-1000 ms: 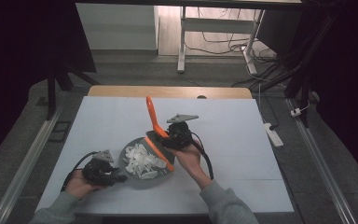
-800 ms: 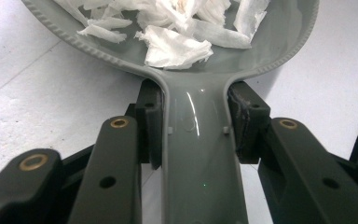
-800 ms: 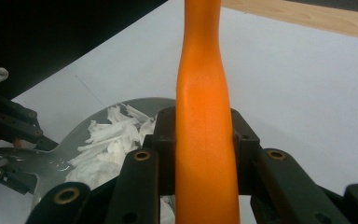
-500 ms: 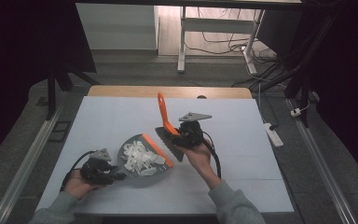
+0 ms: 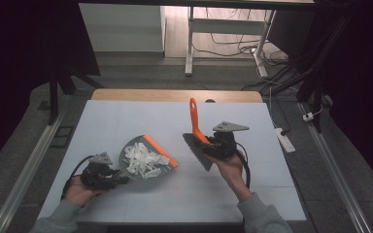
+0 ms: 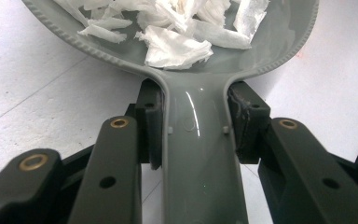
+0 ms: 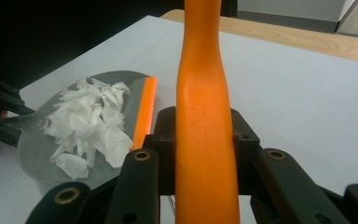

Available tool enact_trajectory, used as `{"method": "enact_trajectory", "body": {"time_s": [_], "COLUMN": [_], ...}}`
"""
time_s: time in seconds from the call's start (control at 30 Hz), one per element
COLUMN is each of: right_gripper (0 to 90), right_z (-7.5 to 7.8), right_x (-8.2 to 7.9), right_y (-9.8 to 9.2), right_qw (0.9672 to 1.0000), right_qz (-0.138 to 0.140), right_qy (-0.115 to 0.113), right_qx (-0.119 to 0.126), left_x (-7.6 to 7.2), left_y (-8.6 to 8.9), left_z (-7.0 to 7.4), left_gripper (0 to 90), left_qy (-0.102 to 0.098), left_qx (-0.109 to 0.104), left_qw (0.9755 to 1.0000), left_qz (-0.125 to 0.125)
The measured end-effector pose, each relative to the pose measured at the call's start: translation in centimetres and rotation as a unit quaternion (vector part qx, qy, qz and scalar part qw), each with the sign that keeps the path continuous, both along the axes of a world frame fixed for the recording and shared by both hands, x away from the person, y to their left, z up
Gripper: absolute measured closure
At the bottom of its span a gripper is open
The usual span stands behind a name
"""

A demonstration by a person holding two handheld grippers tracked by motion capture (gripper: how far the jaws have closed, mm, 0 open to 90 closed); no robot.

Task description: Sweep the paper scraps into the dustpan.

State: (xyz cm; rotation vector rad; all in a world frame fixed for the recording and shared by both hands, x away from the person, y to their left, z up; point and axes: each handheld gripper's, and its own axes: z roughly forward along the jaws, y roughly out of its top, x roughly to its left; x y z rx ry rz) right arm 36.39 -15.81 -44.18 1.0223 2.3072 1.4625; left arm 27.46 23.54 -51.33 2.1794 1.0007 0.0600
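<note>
Since a second ago, the right hand-held gripper [image 5: 212, 144] has carried the orange-handled brush [image 5: 194, 127] away from the dustpan [image 5: 145, 158] toward the worktop's [image 5: 126, 116] right side, its jaws clamped on the handle. The left hand-held gripper [image 5: 108, 175] clasps the dustpan's grey handle near the front-left corner, paper scraps [image 5: 141, 156] piled inside.

The brush [image 5: 197, 141], clamped in the right gripper [image 5: 212, 143], now sits well apart from the dustpan [image 5: 145, 158], no longer over its orange lip.
</note>
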Motion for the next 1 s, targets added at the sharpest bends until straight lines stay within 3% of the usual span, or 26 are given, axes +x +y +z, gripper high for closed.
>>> {"method": "enact_trajectory", "body": {"time_s": [0.53, 0.77, 1.0], "right_gripper": [69.8, 69.8, 69.7], "right_z": [-0.1, -0.1, -0.2], "right_x": [-1.0, -1.6, -2.0], "right_y": [-2.1, -3.2, -4.0], "right_qw": [0.9999, 0.9996, 0.9994], "right_qz": [0.009, 0.019, 0.026], "right_qy": [-0.013, -0.018, -0.019], "right_qx": [0.003, 0.007, 0.013], "left_x": [-0.7, -0.9, -1.1], "left_y": [-0.2, 0.0, 0.2], "left_z": [0.9, 1.0, 1.0], "left_gripper": [61.3, 61.3, 61.3], "left_qy": [-0.014, -0.018, -0.021], "left_qx": [-0.02, -0.033, -0.036], "left_qw": [0.9991, 0.9966, 0.9949], "left_qz": [0.036, 0.073, 0.092]}}
